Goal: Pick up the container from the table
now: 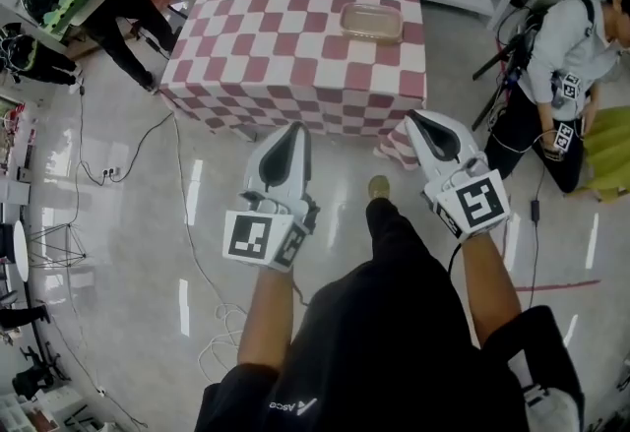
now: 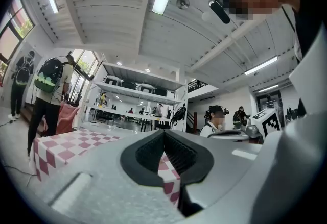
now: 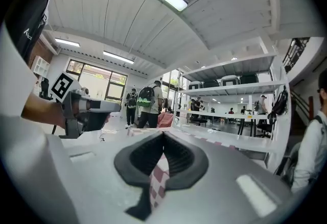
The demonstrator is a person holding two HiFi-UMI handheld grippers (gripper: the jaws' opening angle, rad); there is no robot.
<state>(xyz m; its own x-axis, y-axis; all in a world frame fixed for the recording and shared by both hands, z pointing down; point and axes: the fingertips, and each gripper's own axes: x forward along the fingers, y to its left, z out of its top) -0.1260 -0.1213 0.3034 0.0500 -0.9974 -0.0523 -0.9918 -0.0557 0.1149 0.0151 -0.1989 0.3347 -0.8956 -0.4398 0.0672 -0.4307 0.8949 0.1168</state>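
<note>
left gripper [image 1: 292, 132]: jaws pressing together, gripping nothing | right gripper [image 1: 415, 118]: jaws pressing together, gripping nothing | clear rectangular plastic container [image 1: 372, 22]: sitting by right edge of pink-and-white checkered table [image 1: 276, 36], well apart from both grippers

The tablecloth [image 1: 285, 36] is pink-and-white checked, the container [image 1: 372, 22] tan.

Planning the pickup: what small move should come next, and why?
Probably carry the right gripper forward toward the container and open it. Both it and the left gripper are shut, empty and short of the checkered table, and the container lies toward the table's right side.
</note>
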